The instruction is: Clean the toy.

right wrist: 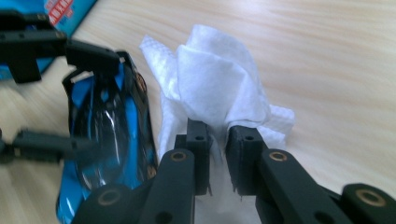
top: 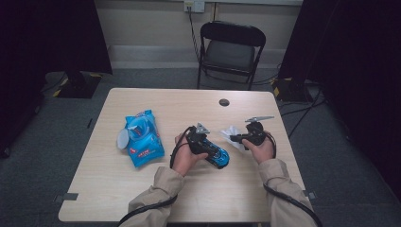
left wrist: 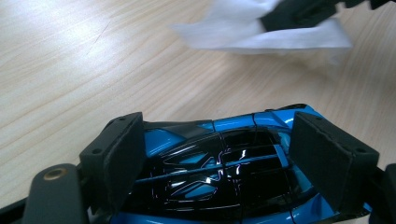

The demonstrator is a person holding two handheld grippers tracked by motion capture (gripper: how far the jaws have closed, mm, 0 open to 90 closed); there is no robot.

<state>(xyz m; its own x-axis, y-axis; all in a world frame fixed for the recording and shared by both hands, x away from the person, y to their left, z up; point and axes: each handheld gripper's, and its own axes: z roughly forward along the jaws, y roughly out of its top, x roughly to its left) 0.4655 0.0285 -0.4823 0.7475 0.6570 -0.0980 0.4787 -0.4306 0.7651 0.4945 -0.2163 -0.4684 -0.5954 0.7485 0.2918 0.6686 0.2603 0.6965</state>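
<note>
A glossy blue and black toy car (top: 218, 156) lies on the table in front of the person, and my left gripper (top: 206, 147) is shut on its body. In the left gripper view the two pads press the sides of the toy car (left wrist: 219, 170). My right gripper (top: 235, 138) is shut on a crumpled white wipe (top: 232, 133), held just right of the car. In the right gripper view the wipe (right wrist: 215, 88) bunches up above the closed jaws, with the car (right wrist: 109, 140) at the left.
A blue pack of wipes (top: 143, 137) with its lid open lies at the left of the wooden table (top: 156, 101). A dark round hole (top: 224, 102) sits near the far edge. A black folding chair (top: 229, 52) stands behind the table.
</note>
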